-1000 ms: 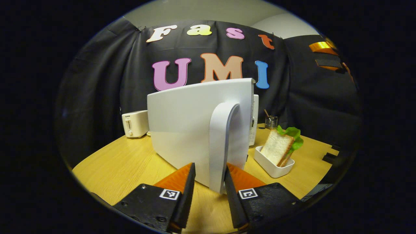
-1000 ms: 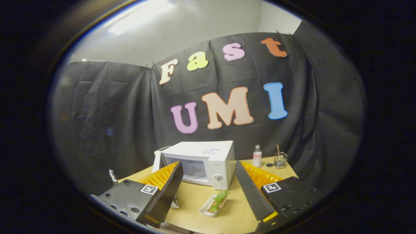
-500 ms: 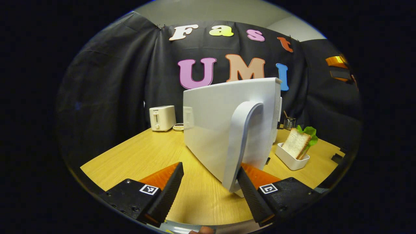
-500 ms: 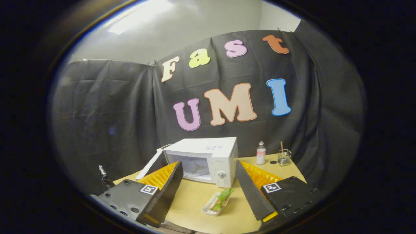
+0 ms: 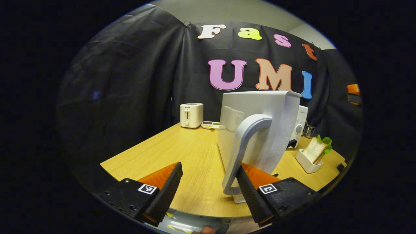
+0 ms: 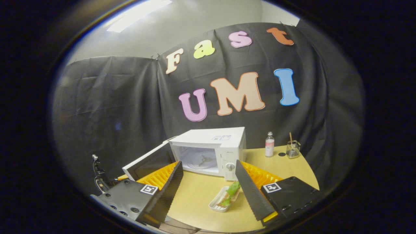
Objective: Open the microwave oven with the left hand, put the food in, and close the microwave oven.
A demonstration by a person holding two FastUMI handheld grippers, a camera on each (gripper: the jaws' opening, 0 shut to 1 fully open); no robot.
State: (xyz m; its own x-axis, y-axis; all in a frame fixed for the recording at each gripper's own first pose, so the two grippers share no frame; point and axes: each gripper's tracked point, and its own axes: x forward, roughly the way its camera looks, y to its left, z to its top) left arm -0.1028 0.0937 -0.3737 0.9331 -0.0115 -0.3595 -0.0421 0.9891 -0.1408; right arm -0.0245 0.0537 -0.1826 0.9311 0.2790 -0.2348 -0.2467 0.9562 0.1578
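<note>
I judge the opening step nearly done. In the left gripper view my left gripper [image 5: 208, 187] sits low in the frame with its fingers spread apart, and the door handle [image 5: 242, 152] stands between them, close against the right-hand finger. I see no squeeze on it, so I read the fingers as released around the handle, not clamping it. The microwave door [image 5: 260, 130] stands right of centre, swung wide.

In the right gripper view the microwave oven [image 6: 211, 148] stands at centre with its cavity [image 6: 200, 159] exposed and the door angled out toward the lower left. My right gripper [image 6: 209, 188] hangs above the table [image 6: 195, 198] with fingers parted and nothing between them. The food, a sandwich [image 6: 231, 191] with lettuce in a white tray [image 6: 217, 204], lies just below the oven's control panel, between the fingers but well beyond them (in the left gripper view it is at the right edge).

Next, I think, the left gripper must draw clear of the handle without nudging the door back. The right must descend to the tray and close on its rim, keeping the sandwich level, then carry it through the opening.
</note>
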